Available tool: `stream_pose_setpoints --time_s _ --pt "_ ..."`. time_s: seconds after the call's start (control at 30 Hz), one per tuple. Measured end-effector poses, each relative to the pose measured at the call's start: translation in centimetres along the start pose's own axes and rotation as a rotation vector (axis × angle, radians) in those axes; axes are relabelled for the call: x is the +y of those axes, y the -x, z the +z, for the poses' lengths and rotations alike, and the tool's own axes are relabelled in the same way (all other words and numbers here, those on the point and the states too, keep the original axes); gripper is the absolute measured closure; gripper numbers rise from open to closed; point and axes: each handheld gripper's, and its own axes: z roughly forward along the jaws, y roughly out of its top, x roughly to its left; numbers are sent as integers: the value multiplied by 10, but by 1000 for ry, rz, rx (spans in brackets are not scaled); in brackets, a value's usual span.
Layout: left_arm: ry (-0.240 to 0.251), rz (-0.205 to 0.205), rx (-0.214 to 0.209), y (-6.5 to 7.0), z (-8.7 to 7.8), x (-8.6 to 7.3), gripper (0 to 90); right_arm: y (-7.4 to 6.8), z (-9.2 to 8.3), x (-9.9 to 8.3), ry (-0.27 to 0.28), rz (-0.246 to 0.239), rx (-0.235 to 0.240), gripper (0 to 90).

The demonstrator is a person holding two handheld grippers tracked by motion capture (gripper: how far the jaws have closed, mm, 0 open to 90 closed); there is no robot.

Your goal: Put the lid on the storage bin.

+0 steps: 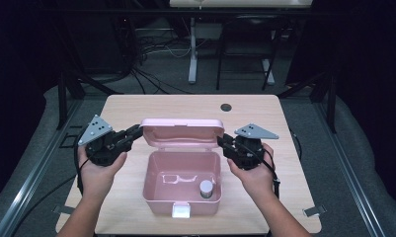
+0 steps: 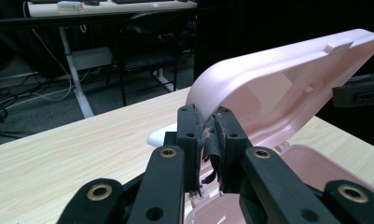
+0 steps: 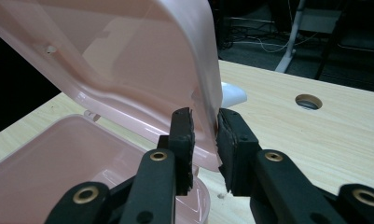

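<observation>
While the left gripper [image 2: 208, 140] pinches the raised lid's [image 1: 181, 129] edge, the right gripper [image 3: 205, 140] loosely straddles its other end.

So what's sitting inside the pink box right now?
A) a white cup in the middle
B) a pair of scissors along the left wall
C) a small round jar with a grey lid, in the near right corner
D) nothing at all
C: the high view shows a small round jar with a grey lid standing in the near right corner of the open pink box.
</observation>
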Motion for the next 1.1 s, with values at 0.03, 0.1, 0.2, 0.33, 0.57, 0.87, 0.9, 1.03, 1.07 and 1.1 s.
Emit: stream_pose_setpoints --time_s 0.03,0.1,0.2,0.33,0.57,0.87,0.9,1.03,1.07,1.1 --pt "-1 0 0 0 -1 0 825 0 0 -1 4 -2 2 749" --pt "0 1 -3 0 -1 -1 824 0 -1 -2 9 -11 0 737" --pt "2 -2 -5 1 -2 -3 825 -1 -3 -3 6 -11 -3 720" --pt "0 -3 -8 1 -4 -4 826 3 -5 -3 9 -4 1 695" --pt "2 -6 -10 1 -4 -5 825 10 -11 -9 2 6 -19 665" --pt "6 -14 -19 2 -6 -7 823 19 -23 -15 37 27 -15 596" --pt "5 -14 -20 2 -7 -7 823 19 -25 -16 40 26 -17 589" --pt "7 -14 -23 3 -8 -9 823 23 -30 -18 41 27 -28 569" --pt "2 -10 -22 3 -9 -9 823 24 -31 -18 42 23 -31 566" --pt "3 -10 -25 4 -10 -9 823 25 -32 -19 42 20 -31 560"
